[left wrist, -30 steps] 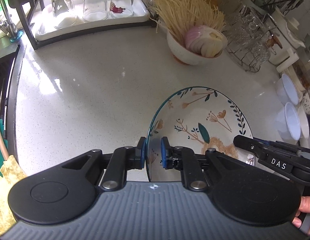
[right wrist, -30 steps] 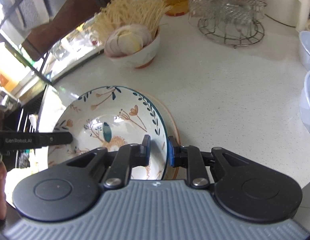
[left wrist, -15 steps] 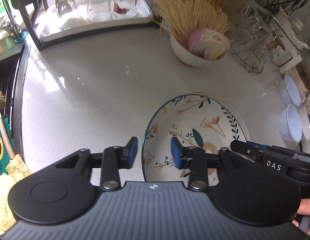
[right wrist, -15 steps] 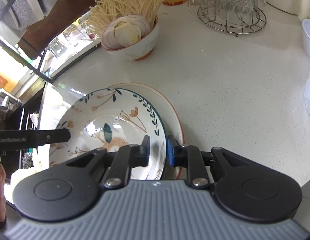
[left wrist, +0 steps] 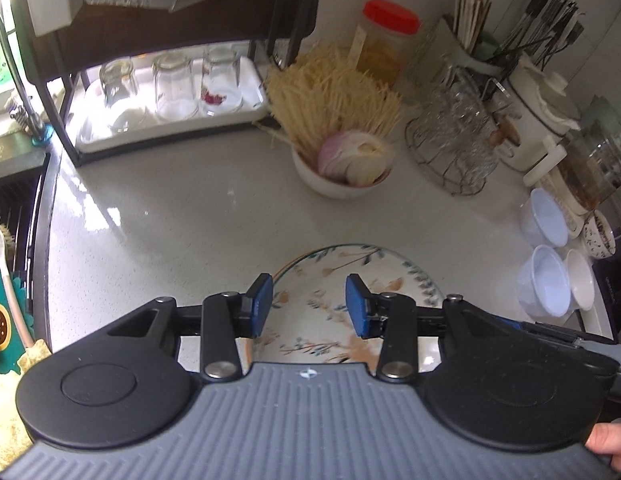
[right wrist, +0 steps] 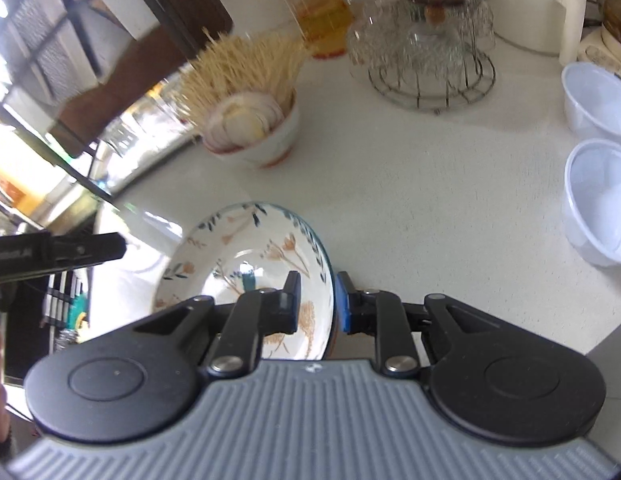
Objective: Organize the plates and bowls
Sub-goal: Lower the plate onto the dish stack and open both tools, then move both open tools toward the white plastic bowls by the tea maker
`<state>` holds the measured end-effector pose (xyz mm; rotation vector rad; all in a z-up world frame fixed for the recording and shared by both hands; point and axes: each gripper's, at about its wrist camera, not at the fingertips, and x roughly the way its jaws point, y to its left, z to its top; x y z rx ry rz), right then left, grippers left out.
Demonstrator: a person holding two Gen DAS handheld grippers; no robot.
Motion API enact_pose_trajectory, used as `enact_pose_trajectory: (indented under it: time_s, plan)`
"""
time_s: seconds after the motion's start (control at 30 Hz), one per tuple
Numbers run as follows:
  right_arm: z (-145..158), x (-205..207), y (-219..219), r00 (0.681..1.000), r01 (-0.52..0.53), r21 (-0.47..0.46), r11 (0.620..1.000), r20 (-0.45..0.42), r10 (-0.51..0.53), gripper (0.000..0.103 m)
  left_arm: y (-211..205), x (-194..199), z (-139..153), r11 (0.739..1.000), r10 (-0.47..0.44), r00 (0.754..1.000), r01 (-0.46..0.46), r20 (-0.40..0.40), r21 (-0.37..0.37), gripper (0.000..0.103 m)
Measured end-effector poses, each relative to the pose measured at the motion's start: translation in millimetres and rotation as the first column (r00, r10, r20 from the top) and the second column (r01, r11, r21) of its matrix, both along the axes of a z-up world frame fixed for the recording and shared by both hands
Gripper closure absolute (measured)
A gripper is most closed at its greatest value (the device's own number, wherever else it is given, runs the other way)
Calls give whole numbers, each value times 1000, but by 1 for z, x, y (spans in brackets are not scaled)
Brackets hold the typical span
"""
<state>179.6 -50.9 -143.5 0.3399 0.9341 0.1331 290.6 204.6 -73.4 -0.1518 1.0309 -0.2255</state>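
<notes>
Far left, three upturned glasses (left wrist: pixel 172 84) are seen lined up on a white tray (left wrist: pixel 246 114) under a dark shelf frame (left wrist: pixel 70 136). Behind the noodles, a jar with a red lid (left wrist: pixel 386 36) is spotted against the wall. To its right, clear glass cups are hung on a wire rack (left wrist: pixel 450 148), and utensils are stood in a holder (left wrist: pixel 478 52) beyond. A white spoon (left wrist: pixel 4 276) is laid at the near left edge, beside a green mat (left wrist: pixel 8 320).

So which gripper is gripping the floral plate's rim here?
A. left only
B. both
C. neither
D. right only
D: the right gripper has its pads closed on the floral plate rim, while the left gripper stands open above it, touching nothing.
</notes>
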Motion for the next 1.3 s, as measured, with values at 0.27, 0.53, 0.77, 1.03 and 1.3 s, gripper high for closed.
enact_pose_trajectory:
  time_s: [0.27,0.53,0.77,1.03,1.3]
  plan:
    - [50,-18,-13,986,-24,-15,1000,163,26,80,-21,-23,38,1000,1,995,1,97,-24,57]
    - [95,-51,-37,950,-4,-11,1000,311,7,80,-44,-50,69,999,-4,985,10,172,-34,57]
    - [115,-82,-57,925,12,-23,1000,381,-3,80,-74,-77,85,999,-27,976,34,214,-28,57]
    - [115,-112,-86,919,27,-20,999,395,-17,80,-112,-104,81,998,-36,979,43,203,-34,57]
    - [100,-135,-116,928,63,-24,998,370,-50,80,-152,-124,66,996,-82,983,86,167,-18,57]
